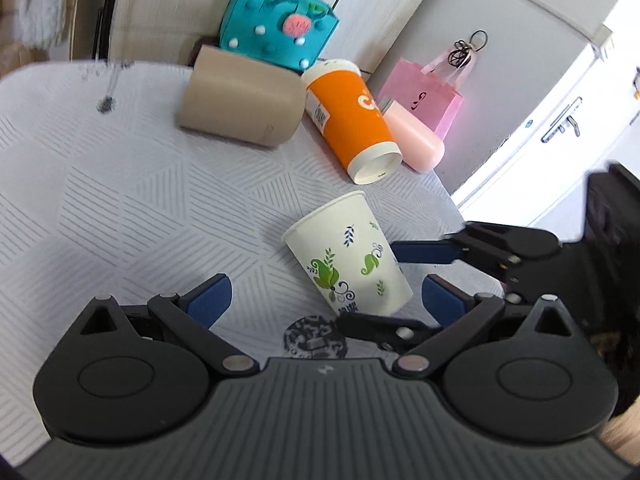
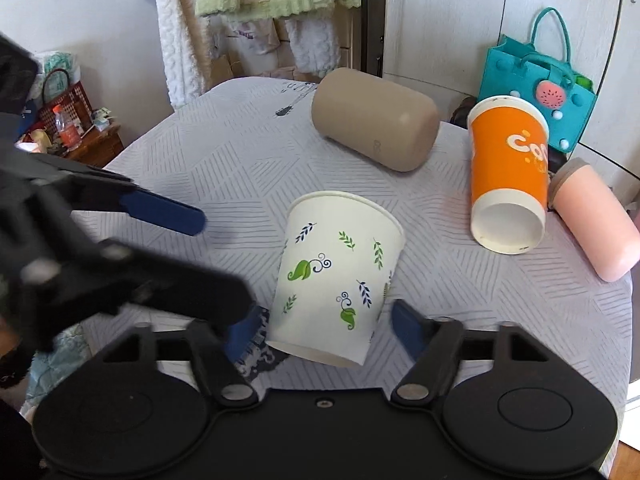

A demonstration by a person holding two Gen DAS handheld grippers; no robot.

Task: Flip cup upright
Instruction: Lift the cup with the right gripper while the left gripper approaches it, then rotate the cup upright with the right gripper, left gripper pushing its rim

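A white paper cup with green leaf prints (image 1: 349, 256) (image 2: 336, 276) lies tilted on its side on the table, its mouth facing away from me. My right gripper (image 2: 324, 326) is open, its blue fingers on either side of the cup's base end without clear contact. My left gripper (image 1: 324, 292) is open, just left of the cup. It shows in the right wrist view (image 2: 192, 272) at the left. The right gripper shows in the left wrist view (image 1: 404, 288), around the cup's base.
On the patterned tablecloth (image 2: 224, 160) lie a beige cup (image 2: 374, 120) (image 1: 242, 98), an orange paper cup (image 2: 508, 176) (image 1: 354, 120) and a pink cup (image 2: 596, 220) (image 1: 414, 136), all on their sides at the far edge. A teal bag (image 2: 538, 84) (image 1: 276, 28) and pink bag (image 1: 424, 94) stand behind.
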